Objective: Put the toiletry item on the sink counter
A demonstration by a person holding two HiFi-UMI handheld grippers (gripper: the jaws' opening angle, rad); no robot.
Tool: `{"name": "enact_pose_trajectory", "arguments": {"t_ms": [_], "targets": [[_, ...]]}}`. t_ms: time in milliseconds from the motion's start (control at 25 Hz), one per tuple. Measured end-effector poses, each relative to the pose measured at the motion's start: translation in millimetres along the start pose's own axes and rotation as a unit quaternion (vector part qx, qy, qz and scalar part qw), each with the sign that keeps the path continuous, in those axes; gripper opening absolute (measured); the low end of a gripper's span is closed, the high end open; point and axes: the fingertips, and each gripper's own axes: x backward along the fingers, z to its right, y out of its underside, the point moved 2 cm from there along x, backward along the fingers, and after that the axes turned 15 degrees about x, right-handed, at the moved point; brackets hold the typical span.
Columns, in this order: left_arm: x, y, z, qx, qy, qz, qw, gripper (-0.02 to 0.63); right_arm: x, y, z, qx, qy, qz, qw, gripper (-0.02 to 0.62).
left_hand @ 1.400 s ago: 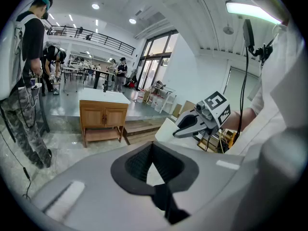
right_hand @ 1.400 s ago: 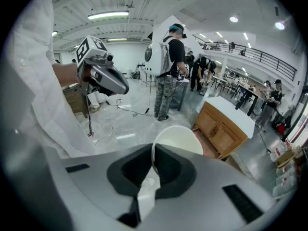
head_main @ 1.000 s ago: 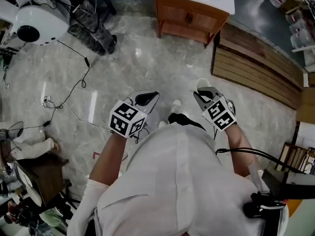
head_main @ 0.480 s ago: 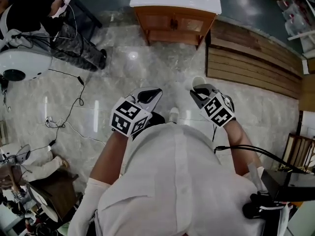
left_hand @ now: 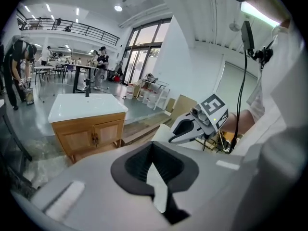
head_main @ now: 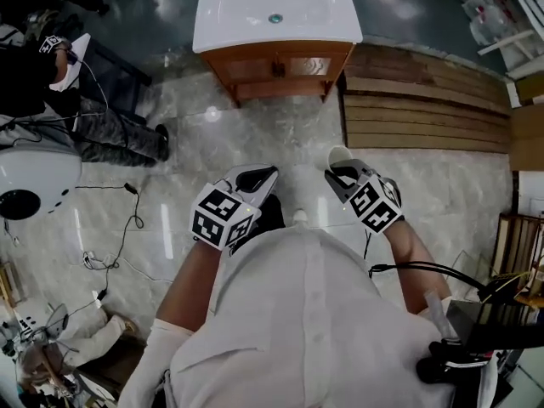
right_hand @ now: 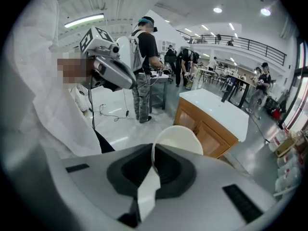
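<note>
Marble floor, round white cup (in right tongs)

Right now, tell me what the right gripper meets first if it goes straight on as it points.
Probably the white-topped wooden sink cabinet; the right gripper has only marble floor before it, though depth is unclear.

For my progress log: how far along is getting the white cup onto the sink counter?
Done: the right gripper is shut on the rim of the white cup. In hand: the cup, with the sink counter ahead across the floor. To do: reach the counter, set the cup down, release.
</note>
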Motion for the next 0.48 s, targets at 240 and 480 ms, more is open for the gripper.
{"name": "enact_pose_trajectory", "arguments": {"t_ms": [240, 480], "targets": [[-20, -68, -44, -0.039, 0.037, -0.013, 0.9985, 0.006, -15, -26, 70, -0.009, 0.03, -0.017, 0.999, 0.013], [-27, -111, -90, -0.057, 0.061, -0.021, 0.9962, 0.006, -37, -55, 126, -0.021, 0.056, -0.024, 0.998, 0.012]]}}
